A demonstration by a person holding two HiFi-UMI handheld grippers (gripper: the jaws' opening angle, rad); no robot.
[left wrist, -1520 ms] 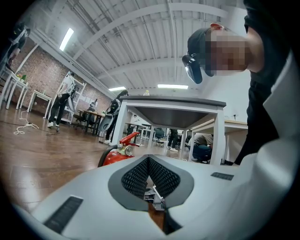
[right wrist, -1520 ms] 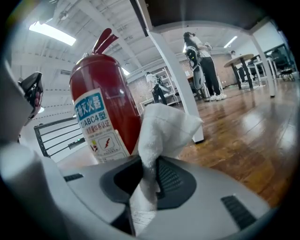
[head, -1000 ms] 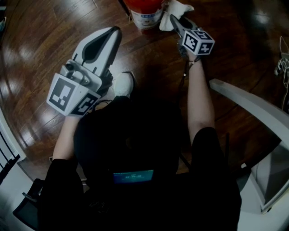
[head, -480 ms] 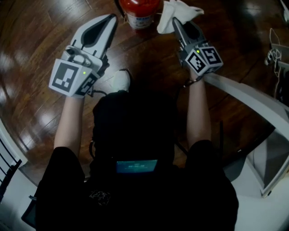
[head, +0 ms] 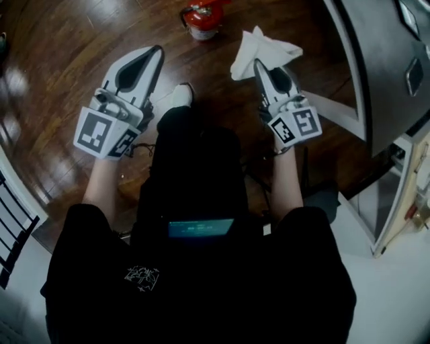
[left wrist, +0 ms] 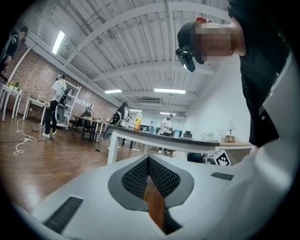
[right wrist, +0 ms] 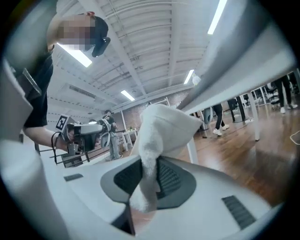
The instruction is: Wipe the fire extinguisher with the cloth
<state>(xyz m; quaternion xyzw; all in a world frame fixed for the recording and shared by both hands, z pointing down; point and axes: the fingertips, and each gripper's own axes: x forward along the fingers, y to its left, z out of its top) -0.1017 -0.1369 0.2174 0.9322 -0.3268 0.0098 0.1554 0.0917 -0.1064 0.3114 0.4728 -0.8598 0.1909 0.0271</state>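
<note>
Retreat from extinguisher (head: 201,15) over the last second: nearest, left gripper (head: 157,50) closed on nothing, right gripper (head: 257,62) clamped on cloth (head: 262,48), both now well short of it, cloth lifted clear and no longer touching, extinguisher left beyond on floor (head: 60,60); wiping judged paused or done.

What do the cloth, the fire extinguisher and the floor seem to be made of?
The cloth is soft white fabric, perhaps terry or microfibre: it folds limply and looks fuzzy. The fire extinguisher is probably painted metal: a smooth red body, though small here. The floor is polished wood or wood-look planks: seams and reflections show.
</note>
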